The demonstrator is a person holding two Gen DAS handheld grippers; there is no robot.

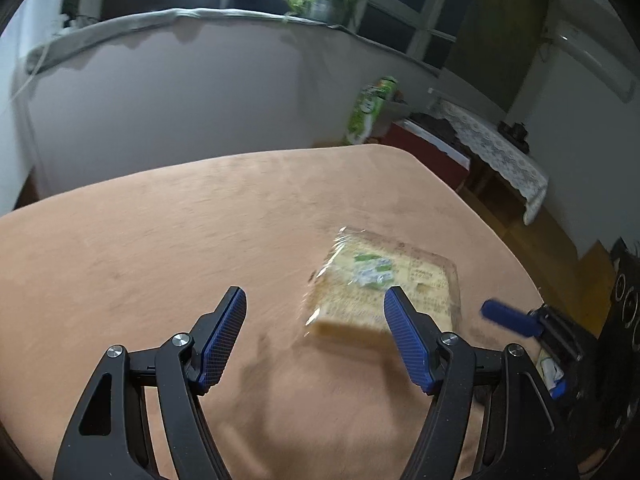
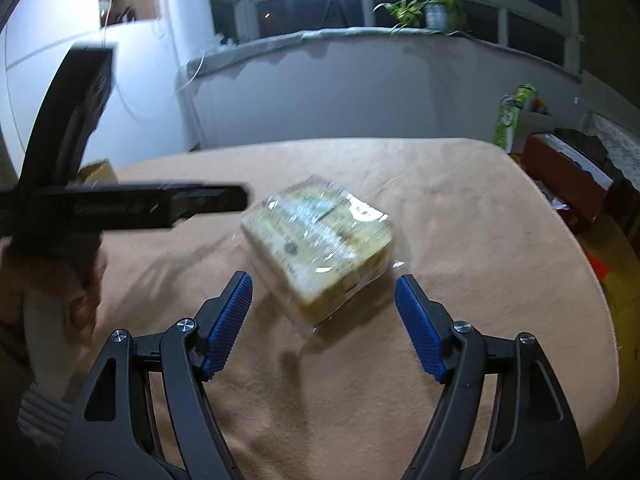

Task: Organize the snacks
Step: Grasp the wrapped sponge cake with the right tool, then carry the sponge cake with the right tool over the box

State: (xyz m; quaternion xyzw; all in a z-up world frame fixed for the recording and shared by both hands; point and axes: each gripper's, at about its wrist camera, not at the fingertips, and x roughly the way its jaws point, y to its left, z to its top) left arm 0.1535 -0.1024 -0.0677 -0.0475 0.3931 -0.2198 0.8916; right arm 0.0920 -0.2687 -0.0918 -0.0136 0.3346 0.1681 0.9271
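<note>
Sitting on the peach, fuzzy cloth of the table [image 2: 460,208] is a blocky snack pack [image 2: 320,240] in crinkly clear plastic wrap, yellowish with green print, blurred. The right gripper [image 2: 323,296] tilts down at it, ribbed blue pads spread wide and released, pack just ahead of the jaws, not pinched. The left gripper [image 1: 315,308] angles down too, jaws apart and empty, pack ahead to its right. Behind: grey wall, dark windows, a potted plant [image 2: 434,8] on the sill.
</note>
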